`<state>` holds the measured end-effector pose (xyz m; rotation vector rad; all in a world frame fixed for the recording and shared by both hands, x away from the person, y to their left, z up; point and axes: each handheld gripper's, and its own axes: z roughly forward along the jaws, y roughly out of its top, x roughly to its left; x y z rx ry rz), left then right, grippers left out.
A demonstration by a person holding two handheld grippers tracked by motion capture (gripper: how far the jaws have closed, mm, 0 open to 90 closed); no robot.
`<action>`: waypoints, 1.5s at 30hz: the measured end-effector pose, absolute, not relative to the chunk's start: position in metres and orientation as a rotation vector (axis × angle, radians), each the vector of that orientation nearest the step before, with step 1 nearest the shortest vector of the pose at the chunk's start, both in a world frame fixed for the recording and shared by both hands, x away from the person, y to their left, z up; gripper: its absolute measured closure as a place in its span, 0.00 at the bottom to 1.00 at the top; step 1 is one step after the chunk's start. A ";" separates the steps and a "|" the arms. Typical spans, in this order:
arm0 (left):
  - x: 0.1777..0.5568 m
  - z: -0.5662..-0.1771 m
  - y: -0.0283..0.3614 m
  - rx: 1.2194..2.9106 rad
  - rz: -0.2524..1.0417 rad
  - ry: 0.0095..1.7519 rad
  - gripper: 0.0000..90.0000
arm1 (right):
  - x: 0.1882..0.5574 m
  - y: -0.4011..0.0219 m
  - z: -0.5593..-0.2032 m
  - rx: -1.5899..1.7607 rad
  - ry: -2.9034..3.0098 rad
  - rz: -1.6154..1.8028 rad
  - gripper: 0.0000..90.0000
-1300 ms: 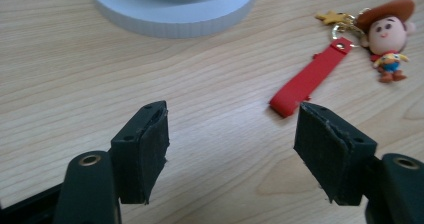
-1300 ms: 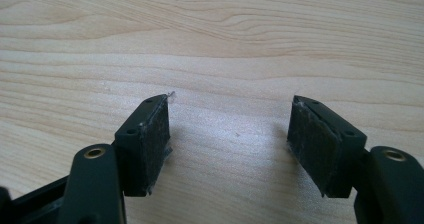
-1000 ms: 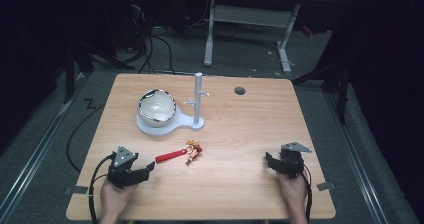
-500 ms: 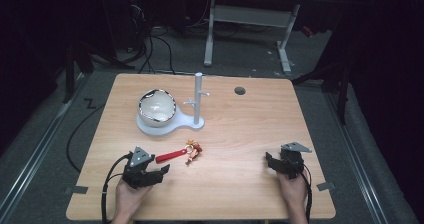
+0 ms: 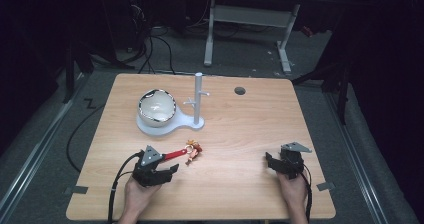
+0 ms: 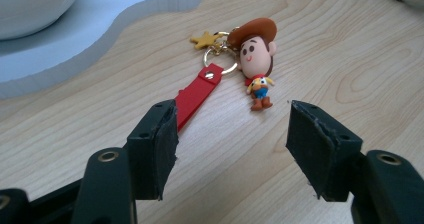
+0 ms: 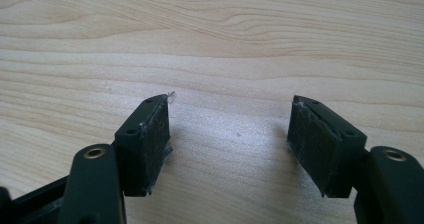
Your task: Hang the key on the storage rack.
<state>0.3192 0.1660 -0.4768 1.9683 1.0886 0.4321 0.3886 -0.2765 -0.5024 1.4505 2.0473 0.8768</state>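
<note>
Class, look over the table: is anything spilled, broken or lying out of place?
Nothing is spilled or broken. The keychain lies flat on the table beside the white stand rather than hanging from a peg, just ahead of the open left gripper.

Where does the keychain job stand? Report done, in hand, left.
Done: nothing; keychain lies flat on the table, stand pegs bare. In hand: left gripper, open, faces its red strap. Left: probably grasping and hanging it. Right gripper open, holding nothing.
</note>
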 end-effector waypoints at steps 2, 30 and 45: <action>0.320 -0.477 0.164 1.970 0.431 1.084 0.42 | 0.389 -0.276 -0.502 1.450 2.046 0.878 0.37; 0.358 -0.489 0.109 2.056 0.440 1.066 0.49 | 0.389 -0.276 -0.502 1.449 2.050 0.878 0.37; 0.372 -0.493 0.086 2.100 0.512 1.037 0.59 | 0.388 -0.277 -0.502 1.446 2.051 0.878 0.37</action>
